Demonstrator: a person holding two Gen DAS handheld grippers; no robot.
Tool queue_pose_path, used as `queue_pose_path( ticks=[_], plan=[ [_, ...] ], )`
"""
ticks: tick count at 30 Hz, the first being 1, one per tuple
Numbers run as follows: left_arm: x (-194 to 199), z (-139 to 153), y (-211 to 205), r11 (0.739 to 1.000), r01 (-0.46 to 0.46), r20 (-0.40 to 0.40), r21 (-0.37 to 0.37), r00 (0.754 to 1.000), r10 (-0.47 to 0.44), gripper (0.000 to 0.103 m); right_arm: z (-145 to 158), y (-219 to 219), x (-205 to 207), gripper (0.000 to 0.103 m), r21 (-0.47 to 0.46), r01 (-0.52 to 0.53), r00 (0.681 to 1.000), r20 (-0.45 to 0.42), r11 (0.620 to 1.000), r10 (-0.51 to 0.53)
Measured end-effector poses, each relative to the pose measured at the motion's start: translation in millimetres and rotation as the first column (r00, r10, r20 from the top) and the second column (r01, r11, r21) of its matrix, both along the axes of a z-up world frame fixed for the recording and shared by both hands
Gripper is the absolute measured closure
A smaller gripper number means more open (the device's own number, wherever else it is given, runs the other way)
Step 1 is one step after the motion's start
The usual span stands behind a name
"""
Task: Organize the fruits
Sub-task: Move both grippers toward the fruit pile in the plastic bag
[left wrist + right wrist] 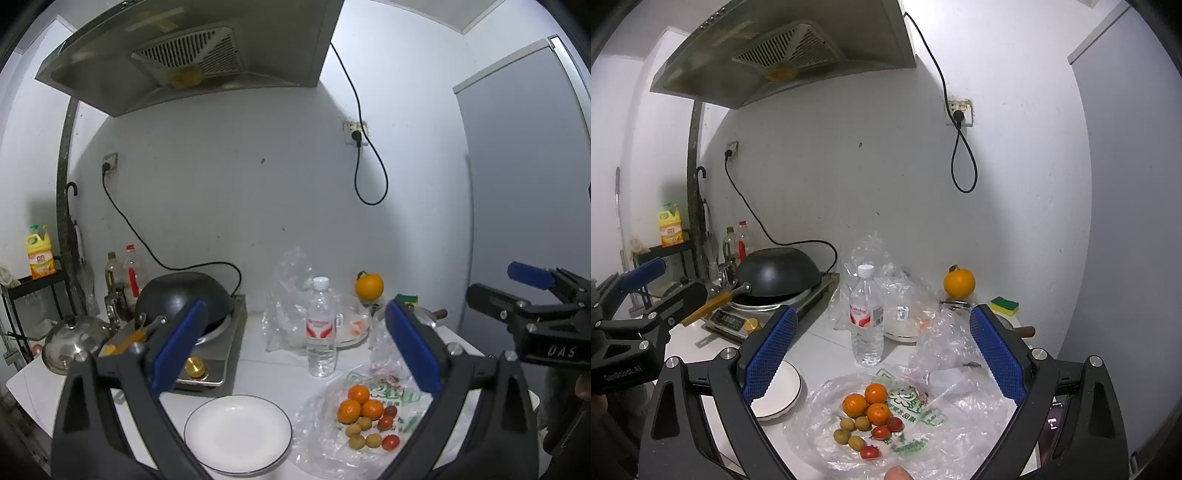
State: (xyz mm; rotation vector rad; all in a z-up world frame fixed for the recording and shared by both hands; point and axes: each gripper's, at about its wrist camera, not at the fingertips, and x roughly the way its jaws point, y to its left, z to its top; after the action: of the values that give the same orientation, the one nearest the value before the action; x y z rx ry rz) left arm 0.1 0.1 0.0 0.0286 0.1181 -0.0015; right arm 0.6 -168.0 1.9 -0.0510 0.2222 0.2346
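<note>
A pile of fruit lies on a clear plastic bag (325, 446) on the white counter: three small oranges (357, 404), several yellow-green round fruits (360, 432) and three cherry tomatoes (388, 424). The same pile shows in the right wrist view: oranges (868, 402), round fruits (853, 430), tomatoes (882, 435). An empty white plate (238, 432) (779, 391) sits left of the bag. My left gripper (295, 343) is open and empty, above plate and fruit. My right gripper (882, 350) is open and empty, above the fruit. Each gripper also shows in the other view, right (528, 295) and left (646, 291).
A water bottle (321, 328) stands behind the fruit, with crumpled bags and a dish (351, 328). A large orange (369, 286) and a sponge (1004, 305) sit at the back right. An induction cooker with a black wok (184, 299), a steel lid (74, 339) and bottles are at left.
</note>
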Motion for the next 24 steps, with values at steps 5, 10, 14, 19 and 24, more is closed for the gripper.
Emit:
queue_pose_path(
  ticks=[5,10,14,19,24],
  plan=[
    [2.4,-0.6,1.1,1.0,0.0,-0.003,0.0,1.0,0.0,0.005,-1.1,-0.7,0.5,0.007,0.002,0.0,1.0,0.001,1.0,0.0],
    [0.8,0.5,2.2,1.0,0.002,-0.007,-0.005,1.0,-0.002,0.005,-0.8,-1.4,0.9,0.007,0.002,0.0,1.0,-0.002,1.0,0.0],
    [-1.0,10.1,-1.5,1.0,0.001,0.006,0.002,1.0,-0.001,0.005,-1.3,-1.3,1.0,0.007,0.002,0.0,1.0,-0.002,1.0,0.0],
    [-0.7,10.6,-0.7,1.0,0.0,0.018,0.004,1.0,0.0,0.005,-1.2,-1.8,1.6,0.007,0.003,0.0,1.0,-0.003,1.0,0.0],
    [-1.4,6.4,-1.0,1.0,0.001,0.021,0.006,1.0,-0.001,0.005,-0.9,-2.1,1.3,0.007,0.003,0.0,1.0,-0.003,1.0,0.0]
  ],
)
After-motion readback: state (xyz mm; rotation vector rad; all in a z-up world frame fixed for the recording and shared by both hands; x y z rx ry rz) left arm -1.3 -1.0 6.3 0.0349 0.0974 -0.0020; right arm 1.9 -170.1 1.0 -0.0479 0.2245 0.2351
